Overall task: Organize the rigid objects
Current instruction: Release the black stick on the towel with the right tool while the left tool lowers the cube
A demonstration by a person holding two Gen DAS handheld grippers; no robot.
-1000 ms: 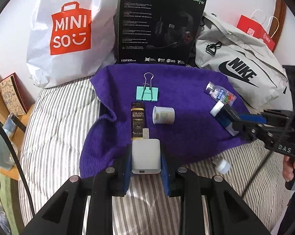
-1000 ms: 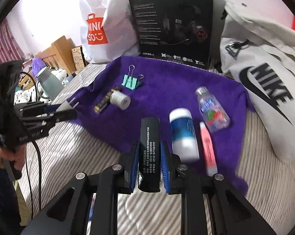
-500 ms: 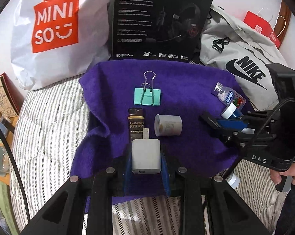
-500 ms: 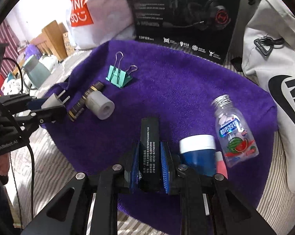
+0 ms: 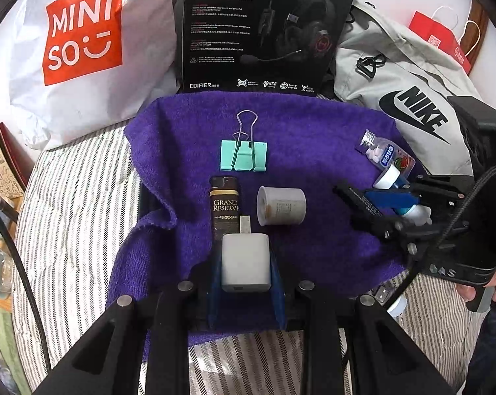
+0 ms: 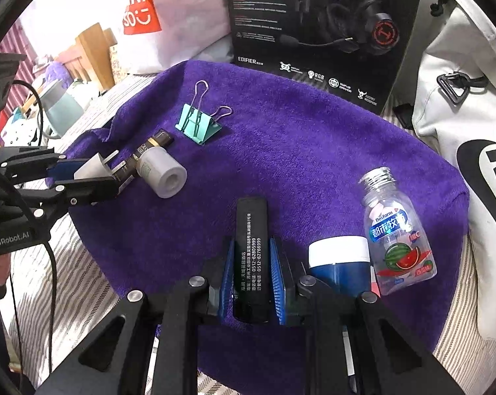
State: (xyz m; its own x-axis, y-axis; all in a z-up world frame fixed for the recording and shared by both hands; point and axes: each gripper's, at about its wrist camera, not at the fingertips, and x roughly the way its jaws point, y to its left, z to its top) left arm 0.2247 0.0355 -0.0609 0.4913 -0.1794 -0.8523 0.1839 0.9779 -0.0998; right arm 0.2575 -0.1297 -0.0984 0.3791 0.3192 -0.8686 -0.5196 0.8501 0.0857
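Observation:
A purple towel (image 5: 307, 138) (image 6: 297, 138) lies on the striped bed. My left gripper (image 5: 246, 256) (image 6: 116, 179) is shut on a white charger plug (image 5: 245, 261) (image 6: 93, 168) at the towel's near left, just behind a brown lighter (image 5: 224, 207) (image 6: 149, 148). My right gripper (image 6: 251, 256) (image 5: 343, 197) is shut on a black flat case (image 6: 250, 256) (image 5: 363, 202) over the towel's right part. A grey roll (image 5: 280, 205) (image 6: 162, 174), a teal binder clip (image 5: 243, 159) (image 6: 198, 125), a clear candy bottle (image 5: 386, 158) (image 6: 396, 237) and a blue white-capped tube (image 6: 338, 260) lie on the towel.
A black headset box (image 5: 264, 29), a white Miniso bag (image 5: 76, 42) and a grey Nike bag (image 5: 412, 98) stand behind the towel. A red paper bag (image 5: 442, 42) is at the far right. A bedside table (image 6: 50, 105) with a kettle is at the left.
Both grippers have moved forward over the towel with their objects. The charger now sits close behind the lighter, and the black case is nearer the towel's middle.

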